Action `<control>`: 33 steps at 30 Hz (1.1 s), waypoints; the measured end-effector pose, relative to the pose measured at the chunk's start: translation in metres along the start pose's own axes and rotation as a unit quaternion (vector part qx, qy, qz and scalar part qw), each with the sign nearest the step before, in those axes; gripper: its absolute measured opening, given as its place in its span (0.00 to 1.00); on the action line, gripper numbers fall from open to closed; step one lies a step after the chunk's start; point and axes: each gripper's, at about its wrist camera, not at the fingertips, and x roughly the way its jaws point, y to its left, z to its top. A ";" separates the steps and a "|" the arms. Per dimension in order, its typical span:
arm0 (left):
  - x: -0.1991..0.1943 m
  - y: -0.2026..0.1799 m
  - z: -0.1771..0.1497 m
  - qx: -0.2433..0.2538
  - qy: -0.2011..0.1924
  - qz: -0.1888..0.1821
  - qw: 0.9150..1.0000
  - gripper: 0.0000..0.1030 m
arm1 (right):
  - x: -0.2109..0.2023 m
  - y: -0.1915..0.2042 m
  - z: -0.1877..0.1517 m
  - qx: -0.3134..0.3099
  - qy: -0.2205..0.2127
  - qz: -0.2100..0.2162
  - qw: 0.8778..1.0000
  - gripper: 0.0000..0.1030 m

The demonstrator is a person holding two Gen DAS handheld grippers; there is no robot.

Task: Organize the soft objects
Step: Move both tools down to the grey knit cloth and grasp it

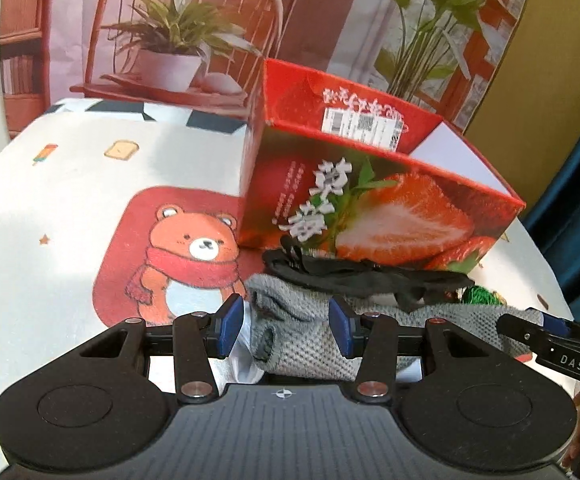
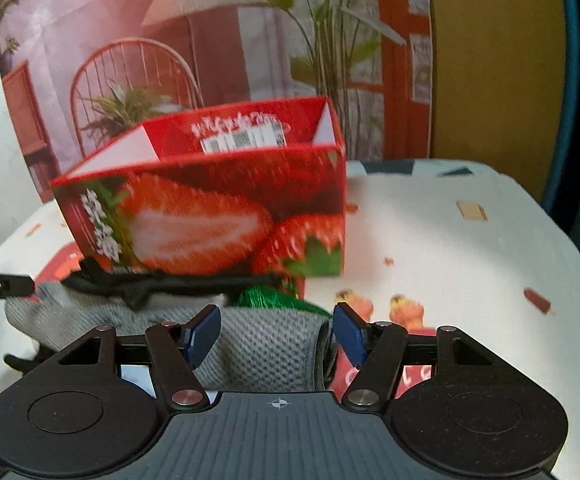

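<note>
1. The grey knitted cloth [image 1: 314,344] lies crumpled on the tabletop [image 1: 50,208], just in front of the open strawberry box [image 1: 370,204].
2. A black fabric piece [image 1: 362,276] lies across the cloth's far edge, touching the foot of the box; a green shiny thing [image 2: 274,300] peeks out just behind the cloth.
3. We see our left gripper [image 1: 286,326] partly open, its blue pads either side of one bunched end of the cloth; we cannot tell whether they press on it.
4. Our right gripper [image 2: 276,334] is likewise partly open over the cloth's other end, pads apart from the fabric as far as we can see.
5. A red packet [image 2: 370,376] lies under the right gripper's fingers.
6. The tabletop wears a cartoon bear cloth [image 1: 194,256]; a printed backdrop [image 1: 170,40] stands behind.
</note>
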 end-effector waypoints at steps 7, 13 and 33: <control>0.010 0.003 -0.009 -0.013 0.020 -0.006 1.000 0.48 | 0.007 0.000 -0.005 0.003 0.012 -0.006 1.000 0.58; 0.015 0.004 -0.008 -0.021 0.024 -0.013 0.999 0.58 | 0.009 -0.005 -0.007 0.017 0.018 -0.009 1.000 0.60; 0.019 -0.005 -0.015 0.017 0.034 -0.009 0.999 0.20 | 0.001 -0.004 -0.002 0.035 0.015 0.013 0.999 0.53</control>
